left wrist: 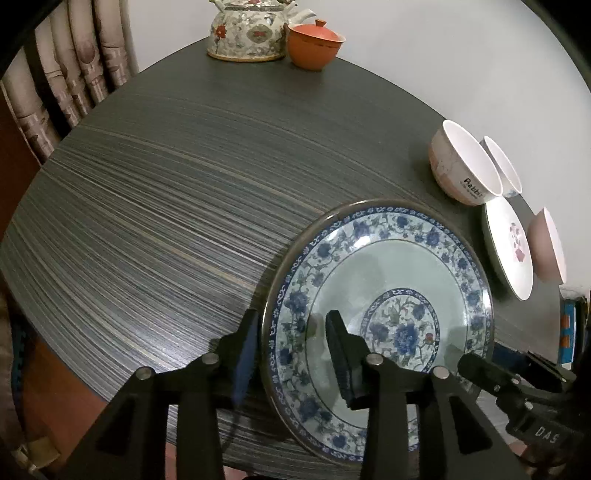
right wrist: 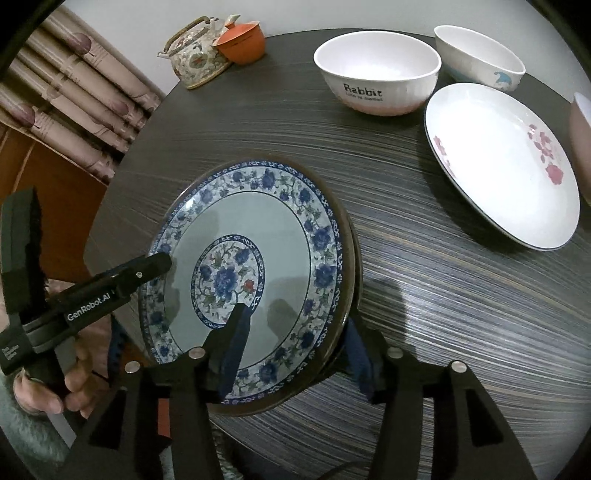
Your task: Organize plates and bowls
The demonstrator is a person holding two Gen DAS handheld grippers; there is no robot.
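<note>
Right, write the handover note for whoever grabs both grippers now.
Left gripper: open, straddling the left rim of the blue plate.
Right gripper: open, straddling the same plate's right rim; one finger over the plate, the other outside it.
Blue plate sits at the near edge of the table. Pink-flower plate, Rabbit bowl, blue-print bowl and pink bowl stand separately on the right.
Done: nothing stacked yet.
Left: probably close on the blue plate, stack plates, nest bowls.

Pink bowl (right wrist: 580, 147) cut by edge, teapot (left wrist: 251, 29) top cropped
</note>
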